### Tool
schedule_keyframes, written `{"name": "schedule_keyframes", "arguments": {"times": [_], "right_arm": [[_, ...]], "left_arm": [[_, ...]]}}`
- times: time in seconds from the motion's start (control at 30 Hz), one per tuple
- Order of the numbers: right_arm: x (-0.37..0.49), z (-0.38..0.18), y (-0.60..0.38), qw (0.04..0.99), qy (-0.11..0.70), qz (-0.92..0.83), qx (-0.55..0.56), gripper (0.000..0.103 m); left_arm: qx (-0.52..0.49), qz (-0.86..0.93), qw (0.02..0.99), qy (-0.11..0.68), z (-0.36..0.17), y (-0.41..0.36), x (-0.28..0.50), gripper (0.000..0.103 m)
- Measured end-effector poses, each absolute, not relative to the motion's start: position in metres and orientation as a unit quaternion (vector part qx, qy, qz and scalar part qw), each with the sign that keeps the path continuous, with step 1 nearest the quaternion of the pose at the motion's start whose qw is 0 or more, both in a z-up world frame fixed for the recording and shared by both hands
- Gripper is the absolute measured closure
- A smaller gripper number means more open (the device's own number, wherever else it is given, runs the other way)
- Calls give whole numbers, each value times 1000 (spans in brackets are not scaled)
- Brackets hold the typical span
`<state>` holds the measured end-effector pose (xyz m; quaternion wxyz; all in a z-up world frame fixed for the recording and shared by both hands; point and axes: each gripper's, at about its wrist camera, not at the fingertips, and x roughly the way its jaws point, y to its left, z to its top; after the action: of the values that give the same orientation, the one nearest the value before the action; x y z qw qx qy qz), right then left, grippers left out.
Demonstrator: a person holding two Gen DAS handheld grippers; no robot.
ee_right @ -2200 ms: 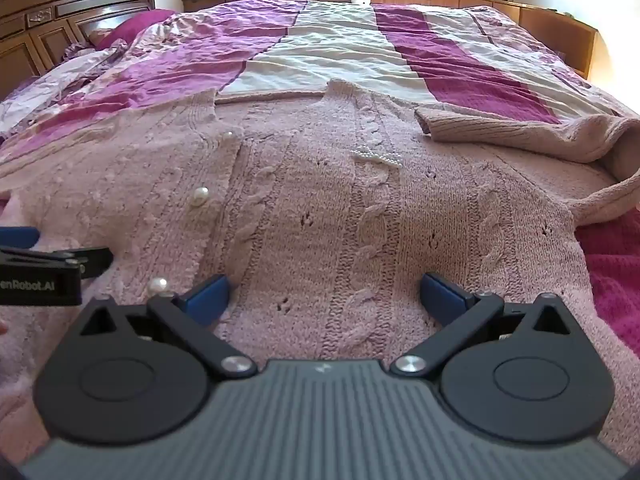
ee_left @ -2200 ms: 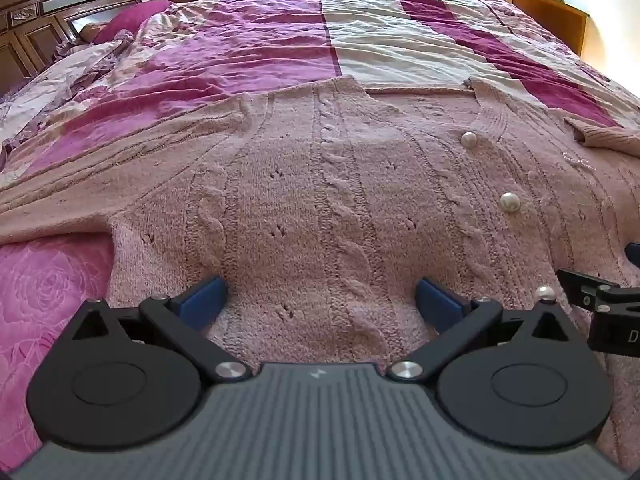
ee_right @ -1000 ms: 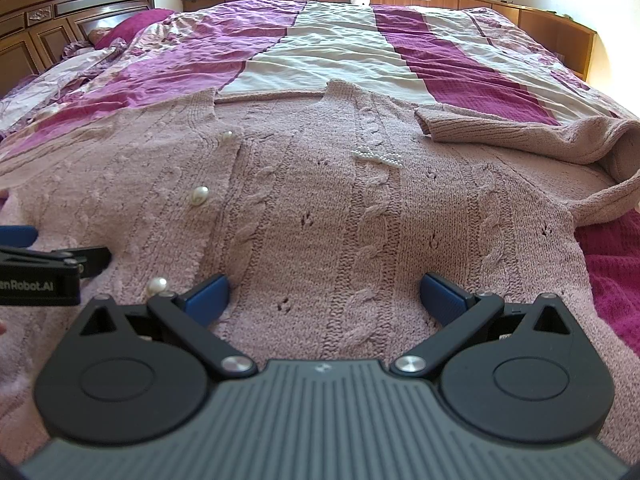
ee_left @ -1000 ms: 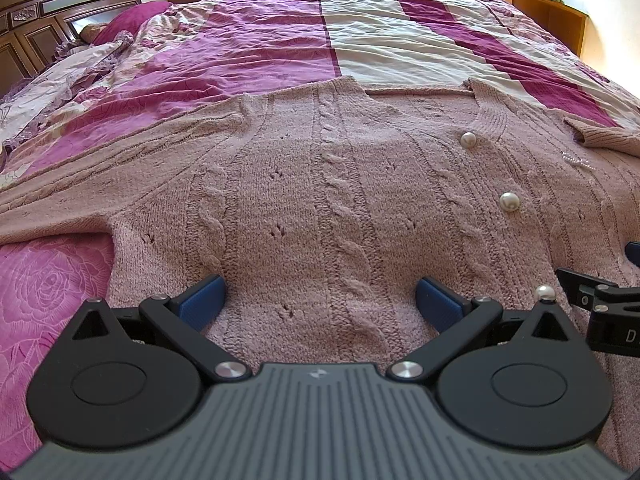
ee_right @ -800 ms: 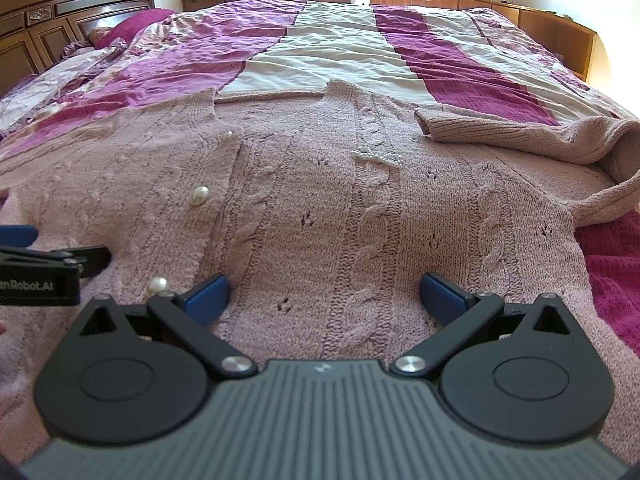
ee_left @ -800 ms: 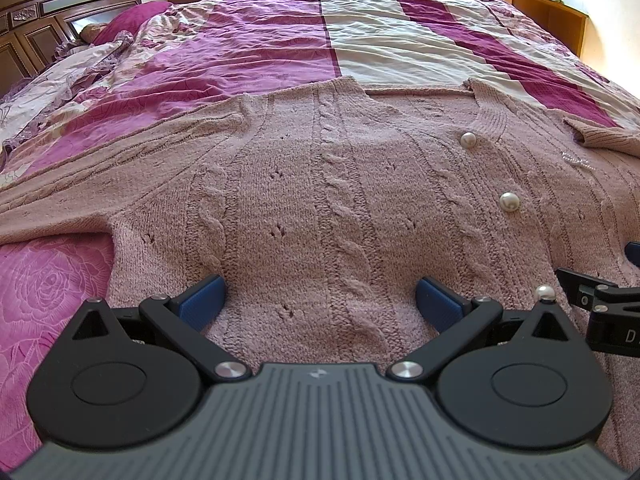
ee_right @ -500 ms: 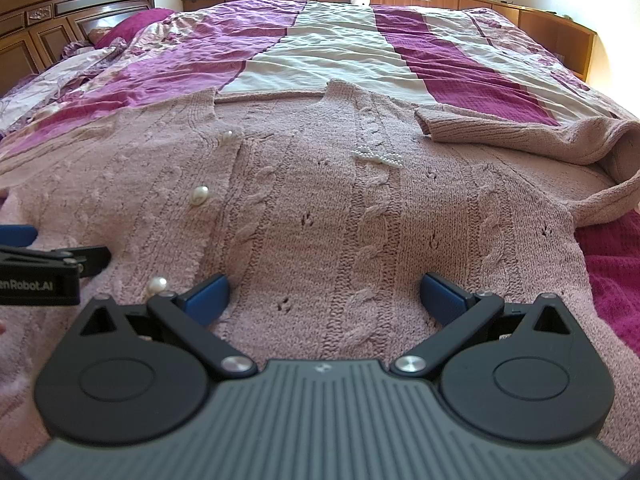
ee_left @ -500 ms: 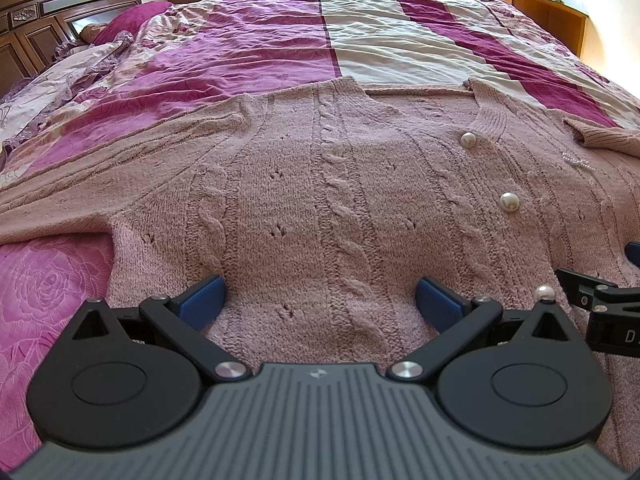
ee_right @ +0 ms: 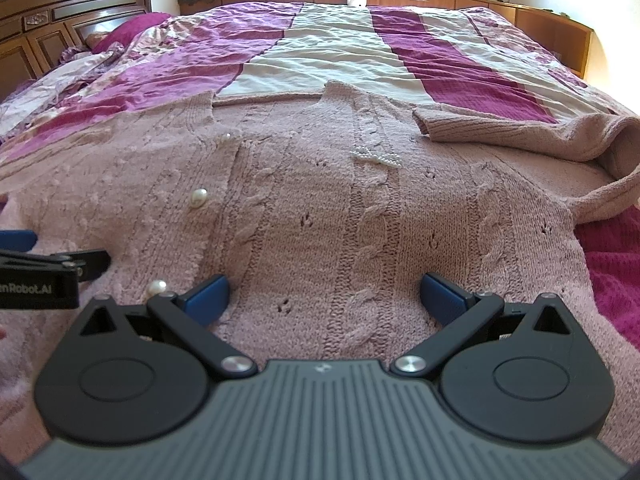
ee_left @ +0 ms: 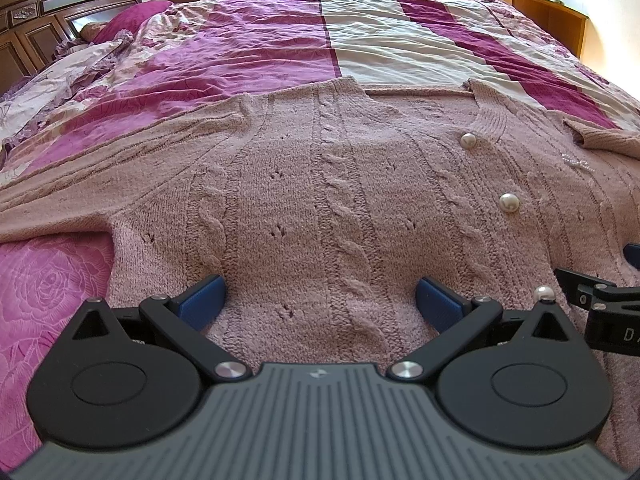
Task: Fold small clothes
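Both sets of jaws stand wide apart, empty, blue pads low over the hem end of the pink cable-knit cardigan [ee_left: 320,200]. Left gripper [ee_left: 318,300] sits over the left front panel, right gripper [ee_right: 324,298] over the right, side by side. Cardigan lies flat, buttoned with pearl buttons [ee_left: 509,202], on the striped bedspread [ee_right: 340,52]; its right sleeve [ee_right: 520,132] is folded inward.

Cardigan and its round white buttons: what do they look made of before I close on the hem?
The cardigan looks like a soft, fuzzy pink knit, wool or acrylic yarn, judging by its cable ribs and eyelet holes. The buttons look like glossy faux pearl, plastic or glass; their sheen does not settle which.
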<state>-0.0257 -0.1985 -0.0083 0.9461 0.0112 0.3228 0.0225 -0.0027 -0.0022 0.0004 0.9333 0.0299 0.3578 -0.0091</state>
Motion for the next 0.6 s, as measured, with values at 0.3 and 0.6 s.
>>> {"name": "schedule_keyframes", "arguments": {"times": [0.3,0.6], "right_arm": [[-18,5,-206,938,344,32,31,0],[-15,42,-232,935,343,65,60,0]], "left_arm": [[33,-12,924,382,11,-2,0,0],[27,-19,912,408,39,-1,5,0]]}}
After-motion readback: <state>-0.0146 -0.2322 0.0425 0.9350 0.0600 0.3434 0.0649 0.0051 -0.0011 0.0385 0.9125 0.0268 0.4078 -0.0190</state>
